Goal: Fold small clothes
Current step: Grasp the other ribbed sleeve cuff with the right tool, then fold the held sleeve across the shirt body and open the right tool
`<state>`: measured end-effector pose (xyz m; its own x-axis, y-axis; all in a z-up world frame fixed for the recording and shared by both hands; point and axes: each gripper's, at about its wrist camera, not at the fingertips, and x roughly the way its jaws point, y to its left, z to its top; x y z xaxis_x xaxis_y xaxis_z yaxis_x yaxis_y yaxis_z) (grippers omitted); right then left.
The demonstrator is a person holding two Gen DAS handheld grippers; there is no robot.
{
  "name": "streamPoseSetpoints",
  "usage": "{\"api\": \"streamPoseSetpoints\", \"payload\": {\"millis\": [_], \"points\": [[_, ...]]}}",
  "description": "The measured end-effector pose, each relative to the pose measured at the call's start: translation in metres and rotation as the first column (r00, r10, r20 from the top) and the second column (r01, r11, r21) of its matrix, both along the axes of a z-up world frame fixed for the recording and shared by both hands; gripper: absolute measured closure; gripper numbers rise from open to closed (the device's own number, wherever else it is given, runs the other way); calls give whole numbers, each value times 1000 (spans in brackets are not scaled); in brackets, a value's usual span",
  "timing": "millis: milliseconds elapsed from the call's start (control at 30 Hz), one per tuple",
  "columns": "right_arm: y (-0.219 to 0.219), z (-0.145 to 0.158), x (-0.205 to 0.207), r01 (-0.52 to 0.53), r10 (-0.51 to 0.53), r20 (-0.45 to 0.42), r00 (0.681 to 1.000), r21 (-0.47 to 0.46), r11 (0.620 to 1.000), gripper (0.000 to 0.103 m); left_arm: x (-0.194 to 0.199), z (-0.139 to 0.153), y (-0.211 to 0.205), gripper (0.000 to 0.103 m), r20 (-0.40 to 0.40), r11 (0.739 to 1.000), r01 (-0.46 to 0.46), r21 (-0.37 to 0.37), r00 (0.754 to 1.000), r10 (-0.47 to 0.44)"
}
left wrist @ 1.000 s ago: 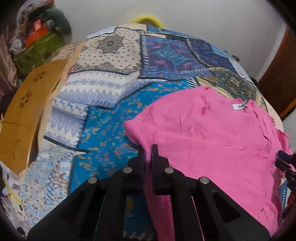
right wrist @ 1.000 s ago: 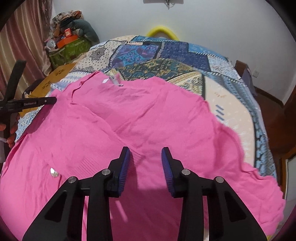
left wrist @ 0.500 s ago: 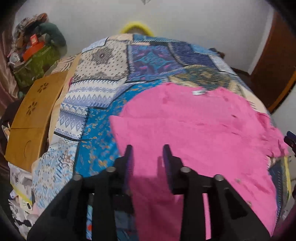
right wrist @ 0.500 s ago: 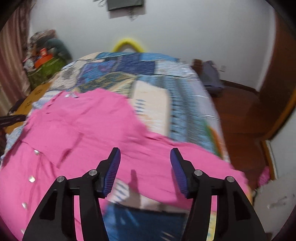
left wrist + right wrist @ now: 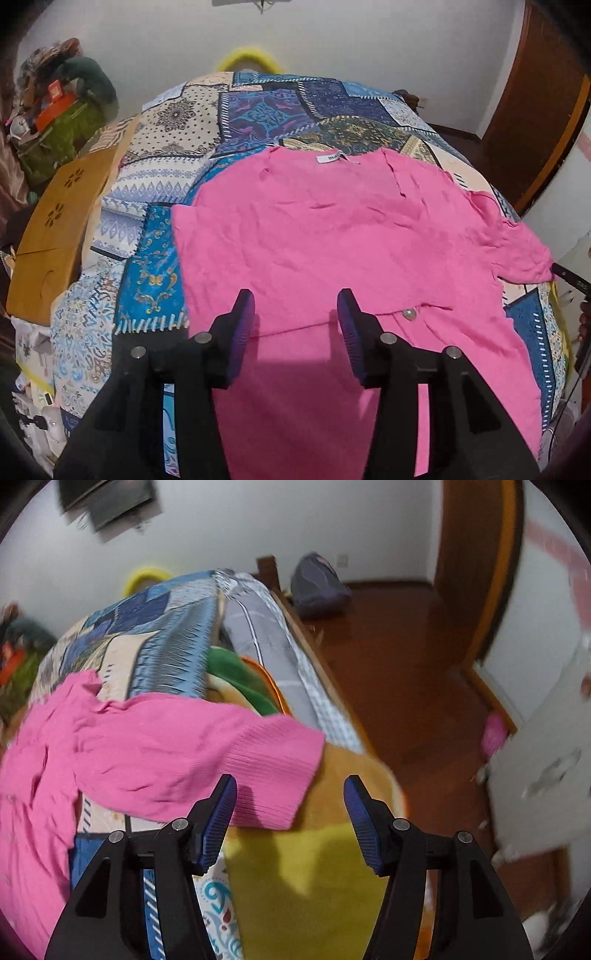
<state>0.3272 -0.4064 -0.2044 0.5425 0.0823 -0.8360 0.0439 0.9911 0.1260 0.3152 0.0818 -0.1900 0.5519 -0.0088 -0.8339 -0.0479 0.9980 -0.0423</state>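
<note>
A pink knit cardigan (image 5: pixel 343 236) lay spread across a patchwork bedspread (image 5: pixel 258 107) on the bed, its neck label (image 5: pixel 328 158) toward the far edge and a button (image 5: pixel 409 314) showing near the front hem. The left tongs (image 5: pixel 295 325) hovered above the garment's near hem, jaws parted and holding nothing. The right tongs (image 5: pixel 290 812) hung wide apart and empty over the bed's right edge, just beside the ribbed cuff of one sleeve (image 5: pixel 207 760), which trailed across a yellow blanket (image 5: pixel 303 878). A wooden door (image 5: pixel 543 99) stood beyond.
</note>
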Motion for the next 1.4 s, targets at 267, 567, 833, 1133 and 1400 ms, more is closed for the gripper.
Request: {"api": "streamPoseSetpoints", "payload": {"millis": [267, 567, 833, 1133, 1400], "points": [[10, 1, 4, -9, 9, 7, 1000, 97, 995, 95, -4, -4, -3, 57, -6, 1000, 9, -6, 1000, -9], [50, 67, 6, -134, 123, 154, 980, 65, 989, 96, -18, 11, 7, 57, 37, 1000, -3, -9, 999, 4], [150, 130, 20, -352, 333, 278, 901, 21, 936, 96, -35, 22, 31, 48, 76, 999, -26, -20, 997, 28], [303, 112, 22, -629, 606, 242, 758, 26, 777, 96, -52, 22, 71, 46, 85, 995, -82, -59, 993, 87], [394, 55, -6, -784, 780, 81, 621, 30, 620, 92, -55, 16, 88, 46, 60, 988, -128, -87, 989, 133]]}}
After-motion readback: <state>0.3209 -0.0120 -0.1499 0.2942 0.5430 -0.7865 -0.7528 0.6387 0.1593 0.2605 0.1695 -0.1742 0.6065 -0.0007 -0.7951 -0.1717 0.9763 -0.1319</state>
